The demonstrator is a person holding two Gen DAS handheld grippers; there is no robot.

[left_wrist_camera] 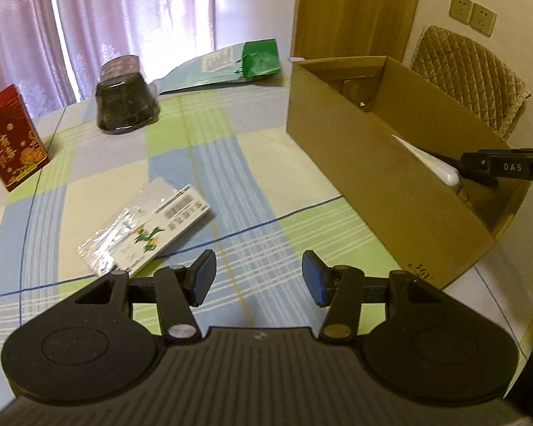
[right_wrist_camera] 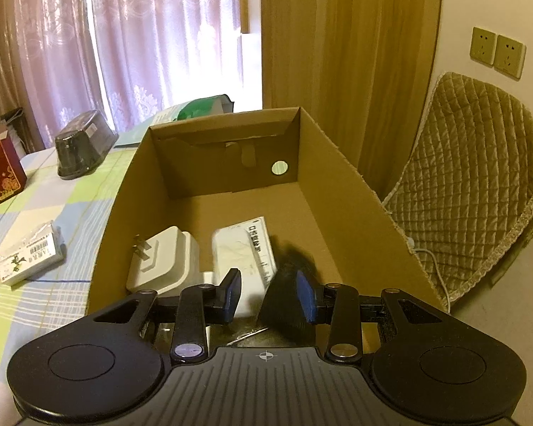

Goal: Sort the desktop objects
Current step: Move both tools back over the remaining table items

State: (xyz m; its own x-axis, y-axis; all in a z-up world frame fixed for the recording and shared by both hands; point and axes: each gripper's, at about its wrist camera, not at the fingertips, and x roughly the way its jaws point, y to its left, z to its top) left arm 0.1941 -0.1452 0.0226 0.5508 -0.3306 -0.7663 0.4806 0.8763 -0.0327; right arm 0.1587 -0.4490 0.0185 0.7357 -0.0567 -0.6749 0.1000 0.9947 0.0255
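In the left wrist view my left gripper (left_wrist_camera: pixel 259 278) hangs open over the checked tablecloth (left_wrist_camera: pixel 252 163), nothing between its fingers. A flat packet with a barcode (left_wrist_camera: pixel 145 227) lies just ahead on its left. My right gripper (right_wrist_camera: pixel 268 294) is over the open cardboard box (right_wrist_camera: pixel 341 191), fingers apart. A white packet (right_wrist_camera: pixel 247 248) sits tilted just past its tips, at rim height in the left wrist view (left_wrist_camera: pixel 423 159); I cannot tell whether it touches a pad. A dark blur hides the spot beside the right finger. A white plug adapter (right_wrist_camera: pixel 163 262) lies in the box.
A red printed box (left_wrist_camera: pixel 10 142) stands at the table's left edge. An upturned black tub (left_wrist_camera: pixel 128 106) and a green bag (left_wrist_camera: pixel 231 67) lie at the far side by the curtains. A quilted chair back (right_wrist_camera: pixel 472 177) stands right of the box.
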